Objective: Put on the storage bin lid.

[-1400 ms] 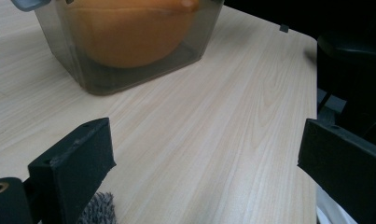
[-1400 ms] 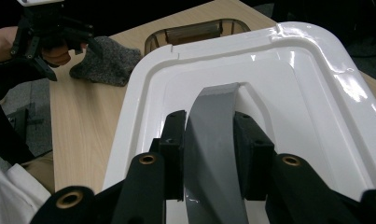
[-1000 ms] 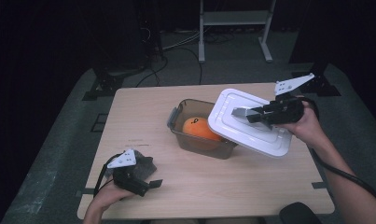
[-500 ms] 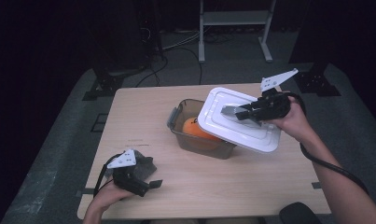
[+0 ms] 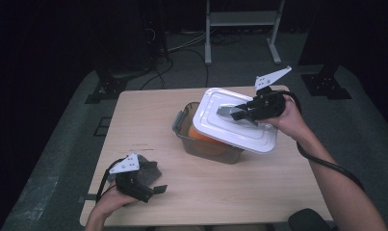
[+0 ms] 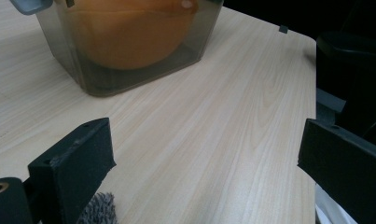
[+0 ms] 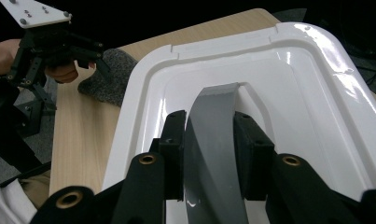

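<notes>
The right gripper (image 5: 239,113) pinched the white lid's (image 5: 220,130) grey handle (image 7: 213,140); held tilted, it could catch the container (image 5: 201,144) rim. The left gripper (image 5: 150,190) sat open, empty.

room: dark | floor (image 5: 374,120): grey carpet; cables | table (image 5: 148,120): light wood | rear: white metal frame (image 5: 242,19)

high: above, wide | tool views: low, close — all 3 share table (image 5: 148,115)
</notes>
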The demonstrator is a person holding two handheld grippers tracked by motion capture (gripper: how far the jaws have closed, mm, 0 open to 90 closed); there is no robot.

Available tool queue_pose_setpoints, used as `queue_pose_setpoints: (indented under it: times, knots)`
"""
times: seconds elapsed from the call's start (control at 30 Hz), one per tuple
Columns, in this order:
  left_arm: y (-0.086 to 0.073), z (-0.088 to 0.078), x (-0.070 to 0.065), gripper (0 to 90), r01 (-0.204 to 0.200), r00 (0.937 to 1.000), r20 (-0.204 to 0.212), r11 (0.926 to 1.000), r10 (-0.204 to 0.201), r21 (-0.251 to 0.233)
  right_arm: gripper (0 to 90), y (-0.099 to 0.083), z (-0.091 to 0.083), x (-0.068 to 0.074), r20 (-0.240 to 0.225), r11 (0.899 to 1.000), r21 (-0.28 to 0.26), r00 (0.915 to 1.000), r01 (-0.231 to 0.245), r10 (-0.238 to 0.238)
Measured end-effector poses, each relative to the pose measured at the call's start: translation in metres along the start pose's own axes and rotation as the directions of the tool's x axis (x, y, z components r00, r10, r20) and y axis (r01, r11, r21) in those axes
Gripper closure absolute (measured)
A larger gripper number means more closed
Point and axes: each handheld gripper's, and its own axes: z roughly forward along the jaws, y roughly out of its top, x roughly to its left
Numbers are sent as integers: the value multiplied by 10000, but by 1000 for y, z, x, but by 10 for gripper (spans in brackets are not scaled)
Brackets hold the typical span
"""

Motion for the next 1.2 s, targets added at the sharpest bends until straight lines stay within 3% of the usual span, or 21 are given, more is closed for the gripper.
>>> queue_pose_setpoints:
  times: [0.87,1.2]
  knots:
    - [-1,-1,0,27,-17,10000,8,10000,17,22,667,19,52,-8,-668,9989,375,9974,279,-253]
    - [-1,0,0,27,-34,10000,32,10000,34,41,666,20,67,-13,-836,9983,545,9964,183,-137]
